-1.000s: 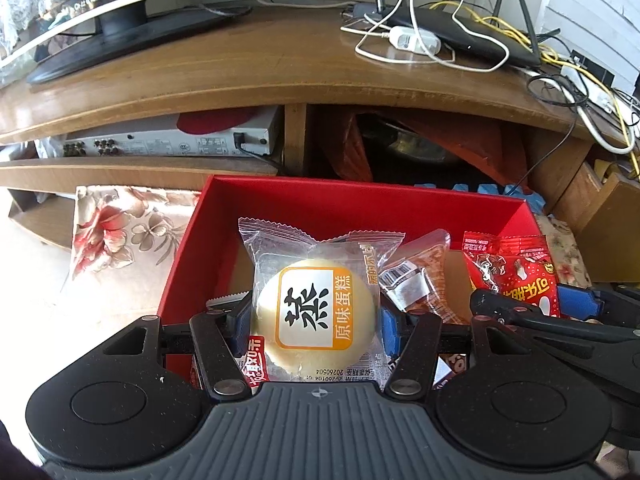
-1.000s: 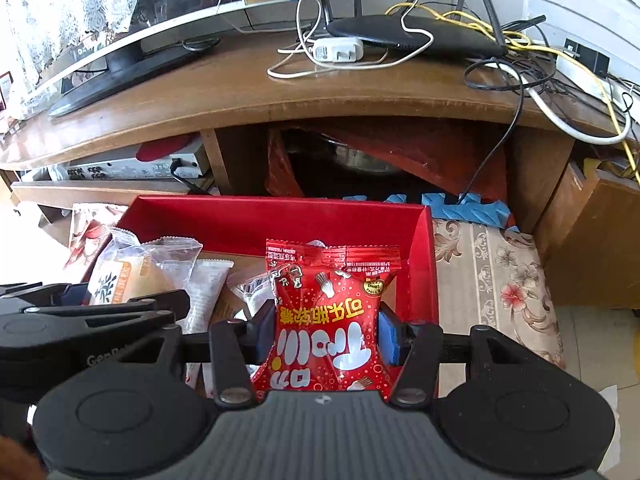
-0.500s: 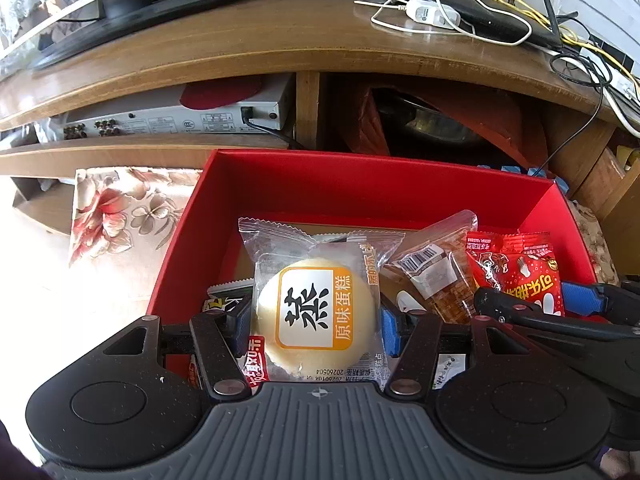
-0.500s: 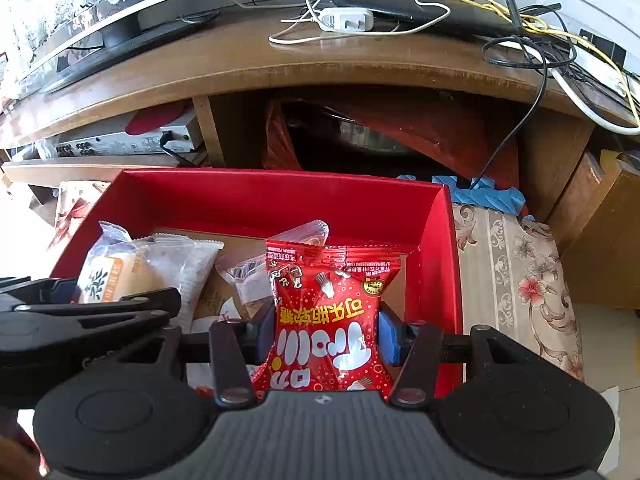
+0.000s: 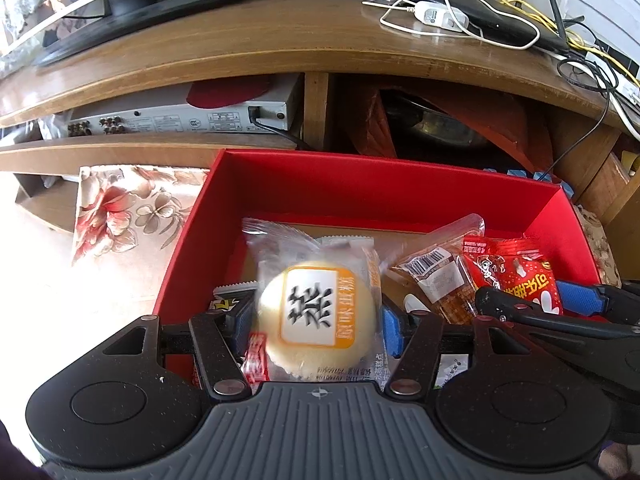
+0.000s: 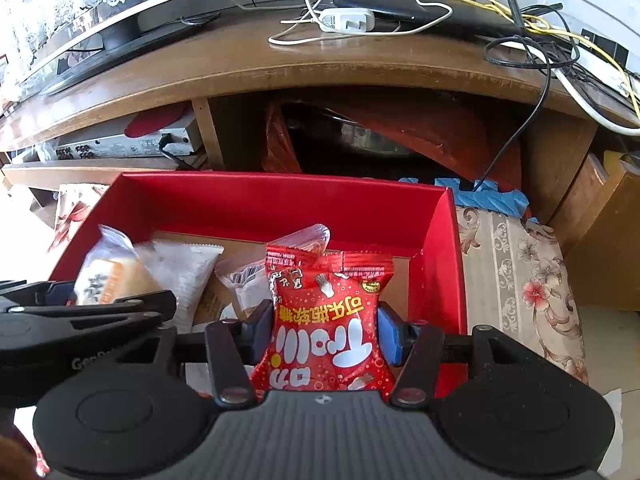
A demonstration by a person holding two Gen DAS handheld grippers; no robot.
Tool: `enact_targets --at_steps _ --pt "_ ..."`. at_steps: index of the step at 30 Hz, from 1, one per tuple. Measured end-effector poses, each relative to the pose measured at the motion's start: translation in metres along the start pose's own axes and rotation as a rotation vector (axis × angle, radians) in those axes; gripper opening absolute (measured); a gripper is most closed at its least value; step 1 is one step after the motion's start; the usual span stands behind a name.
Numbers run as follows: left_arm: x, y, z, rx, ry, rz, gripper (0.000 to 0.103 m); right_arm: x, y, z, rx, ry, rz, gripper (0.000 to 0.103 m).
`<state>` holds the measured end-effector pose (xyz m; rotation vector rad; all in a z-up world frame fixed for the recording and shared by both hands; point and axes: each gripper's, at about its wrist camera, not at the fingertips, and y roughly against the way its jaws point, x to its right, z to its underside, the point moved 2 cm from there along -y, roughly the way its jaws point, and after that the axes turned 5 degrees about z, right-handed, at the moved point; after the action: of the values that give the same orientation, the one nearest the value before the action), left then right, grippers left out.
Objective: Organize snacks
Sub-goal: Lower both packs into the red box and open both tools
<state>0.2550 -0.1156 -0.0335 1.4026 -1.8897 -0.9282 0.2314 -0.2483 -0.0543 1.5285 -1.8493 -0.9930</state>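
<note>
Left gripper clamped on soft, crushable cake packet, right gripper on light, slippery candy bag; mid-body holds advisable.

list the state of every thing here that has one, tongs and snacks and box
left tongs: shut on the cake packet
cake packet: sealed, held over the red box
right tongs: shut on the red candy bag
red candy bag: sealed, held upside down over the box
red box: open, no lid on it
clear snack packet: sealed, lying in the box
white charger: unplugged, prongs bare
</note>
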Motion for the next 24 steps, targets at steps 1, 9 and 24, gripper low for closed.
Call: enact_targets --at_steps 1,9,24 --pt "0.000 0.001 0.000 0.002 -0.001 0.001 0.068 0.001 0.000 -0.001 0.001 -0.004 0.001 0.053" --pt "0.000 0.005 -0.002 0.017 0.001 0.011 0.075 0.006 0.004 -0.003 0.011 -0.025 0.004 0.055" --pt "0.006 0.034 0.004 0.055 -0.007 0.056 0.079 0.016 0.032 0.003 0.041 -0.045 0.012 0.057"
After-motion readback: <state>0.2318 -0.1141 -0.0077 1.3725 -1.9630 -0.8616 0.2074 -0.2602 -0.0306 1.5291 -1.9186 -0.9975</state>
